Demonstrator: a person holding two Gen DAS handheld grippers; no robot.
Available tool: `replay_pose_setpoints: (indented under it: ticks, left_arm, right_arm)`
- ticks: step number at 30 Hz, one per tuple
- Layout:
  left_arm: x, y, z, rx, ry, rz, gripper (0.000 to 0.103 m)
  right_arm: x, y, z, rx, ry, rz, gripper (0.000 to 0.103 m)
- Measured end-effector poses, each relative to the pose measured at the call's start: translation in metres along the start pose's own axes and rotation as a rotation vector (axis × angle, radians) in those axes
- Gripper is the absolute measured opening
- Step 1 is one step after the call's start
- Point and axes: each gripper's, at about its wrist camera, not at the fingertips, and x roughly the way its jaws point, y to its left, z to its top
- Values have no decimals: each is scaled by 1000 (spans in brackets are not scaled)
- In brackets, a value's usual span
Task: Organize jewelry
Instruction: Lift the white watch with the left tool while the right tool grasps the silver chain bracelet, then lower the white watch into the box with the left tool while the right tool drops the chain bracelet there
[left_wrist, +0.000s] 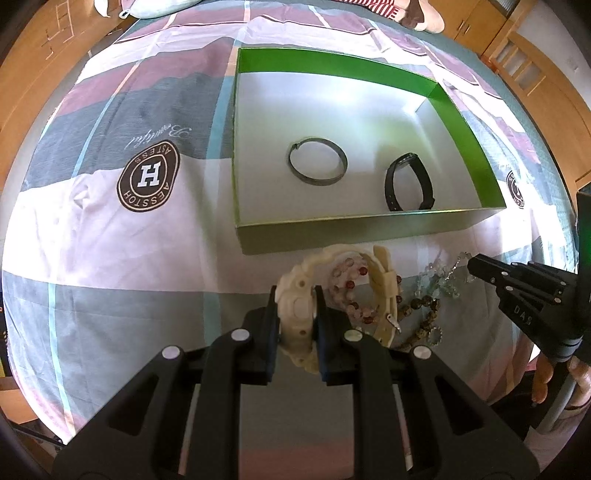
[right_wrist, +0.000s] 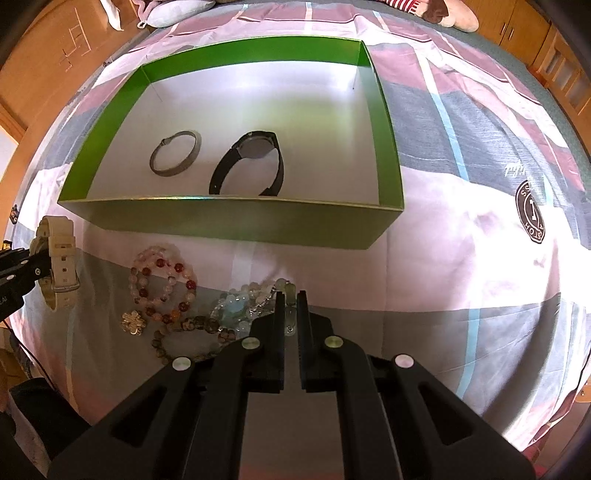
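My left gripper is shut on a cream watch and holds it by the case just above the bedspread. The right wrist view shows that left gripper and the cream watch at its left edge. My right gripper is shut on a pale glass-bead bracelet, whose metal tag shows between the fingers. In the left wrist view, the right gripper sits at the pale bracelet. A green box holds a metal bangle and a black watch.
A pink-and-red bead bracelet, a brown bead bracelet and a small flower charm lie before the box. A patterned bedspread covers the bed, with a pillow at its far end. Wooden furniture stands around.
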Motion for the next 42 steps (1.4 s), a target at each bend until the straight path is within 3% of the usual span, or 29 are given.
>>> replay_pose_setpoints:
  ticks: [9,17,27,34,42]
  left_arm:
    - [-4,-2,1,2,-27,-1,16]
    - [-24,1,5,-16,-102,-30,17]
    - [-42,1,14,-43,-206,-57,17]
    - [-43,12,42,-113,-245,-56,17]
    - [-8,22,58,-141,-185,25,17]
  right_arm:
    - [-11,-2,3,16,-41,50,6]
    - [-51,-2,3,2,-175,138,6]
    - [-80,5,3,-17,-290,170,5]
    - [-103,7,17,11,-429,233,6]
    - [-74,16,40,24,-391,166,6]
